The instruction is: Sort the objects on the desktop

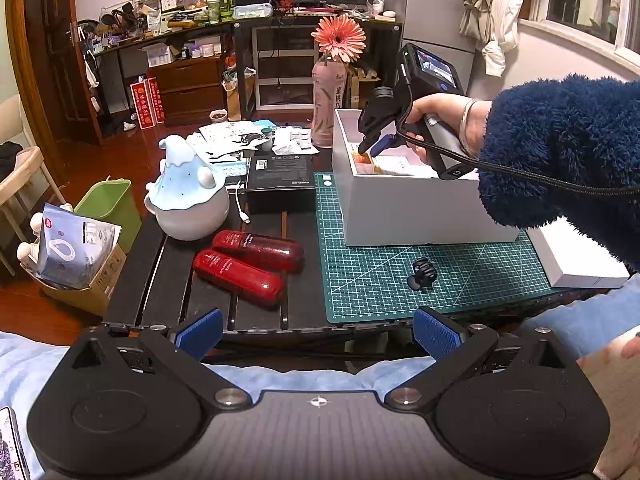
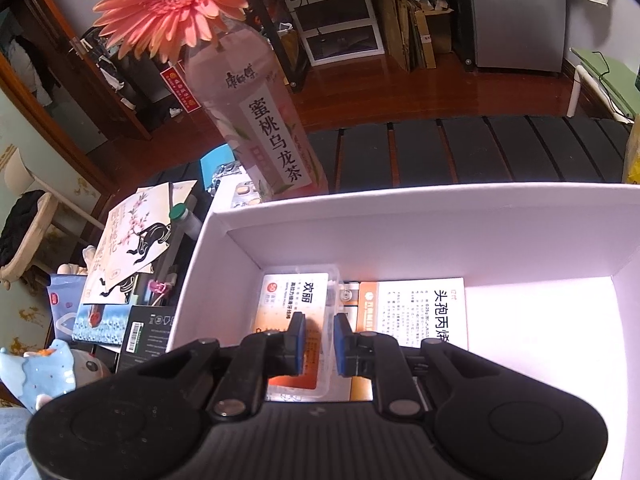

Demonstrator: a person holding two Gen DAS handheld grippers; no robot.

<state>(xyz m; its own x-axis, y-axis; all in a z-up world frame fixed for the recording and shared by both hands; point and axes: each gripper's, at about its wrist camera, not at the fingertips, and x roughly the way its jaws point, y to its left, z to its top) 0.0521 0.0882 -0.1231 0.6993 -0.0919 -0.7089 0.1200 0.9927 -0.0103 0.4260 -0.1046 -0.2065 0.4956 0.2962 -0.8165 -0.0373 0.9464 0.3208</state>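
— Cluttered living room, dark slatted table (image 1: 256, 240), green cutting mat (image 1: 400, 272) on its right side. Where's the sorting going on?

— Inside the white box (image 1: 400, 200) standing on the mat. The right gripper (image 2: 319, 340) is dipped into it, its jaws drawn close together on either side of the long edge of a clear plastic case (image 2: 296, 320) with an orange and white label. Whether the pads actually press on that edge I cannot tell; the gap looks only slightly wider than the rim.

— And beside it?

— A flat orange and white medicine carton (image 2: 420, 308) lies just beside the case on the box floor, apparently touching it.

— How would the case handle?

— I'd judge it light and stiff, but the smooth plastic is likely slippery. Pinching across the thin edge, as now, seems the sensible hold; squeezing hard might flex or pop the lid.

— The other hand?

— The left gripper (image 1: 318, 332) hangs at the near edge of the table, jaws spread wide, nothing between them. Two red bottles (image 1: 248, 264) lie on their sides ahead of it, and a small black clip (image 1: 422, 274) sits on the mat. The bottles look smooth and round, so they may roll; gripping mid-body would suit them.
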